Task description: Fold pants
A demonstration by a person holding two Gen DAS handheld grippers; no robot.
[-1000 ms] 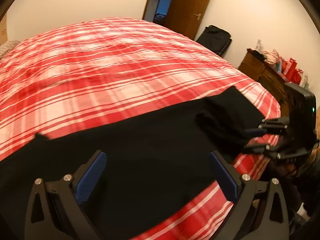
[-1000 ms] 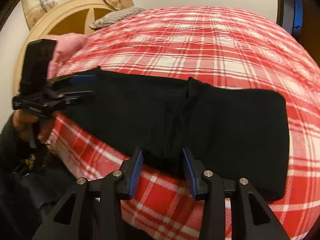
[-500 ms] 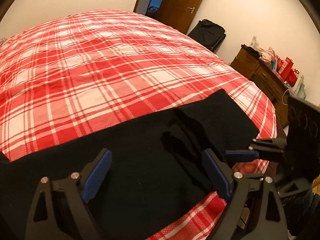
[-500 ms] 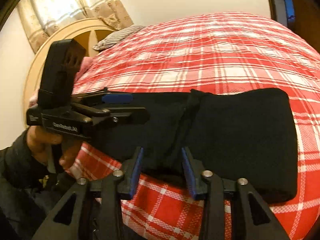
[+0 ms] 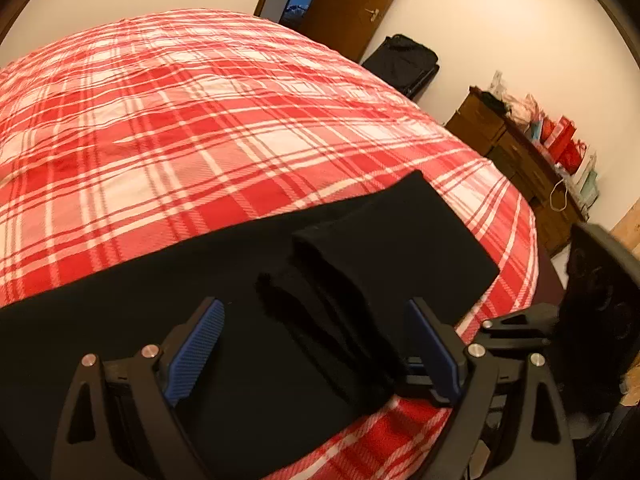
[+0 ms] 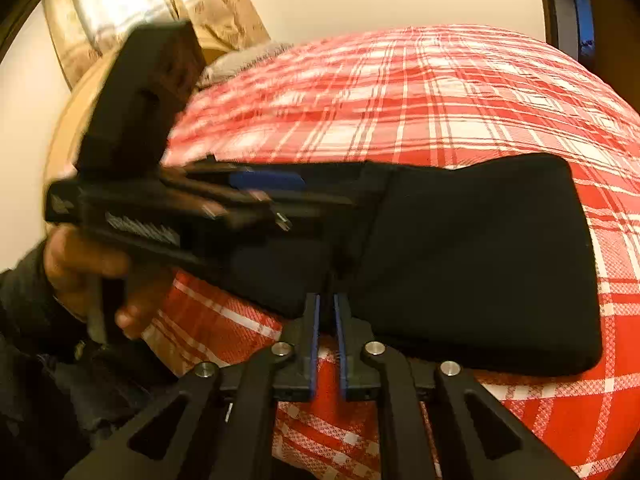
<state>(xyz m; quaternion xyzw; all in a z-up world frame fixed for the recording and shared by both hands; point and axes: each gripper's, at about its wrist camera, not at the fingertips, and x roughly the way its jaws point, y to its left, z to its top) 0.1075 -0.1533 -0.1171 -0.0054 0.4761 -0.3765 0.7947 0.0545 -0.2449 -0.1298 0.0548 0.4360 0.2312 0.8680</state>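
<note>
Left wrist view: black pants (image 5: 248, 344) lie flat along the near edge of the red plaid bed (image 5: 192, 128), one end doubled over into a thicker panel with bunched ridges at the fold. Left gripper (image 5: 316, 344) jaws spread wide above the fabric. Right gripper (image 6: 325, 320) jaws nearly closed, pinching the pants' near edge.

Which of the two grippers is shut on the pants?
The right gripper: its blue pads pinch the near edge of the pants. The left gripper is wide open above them.
</note>
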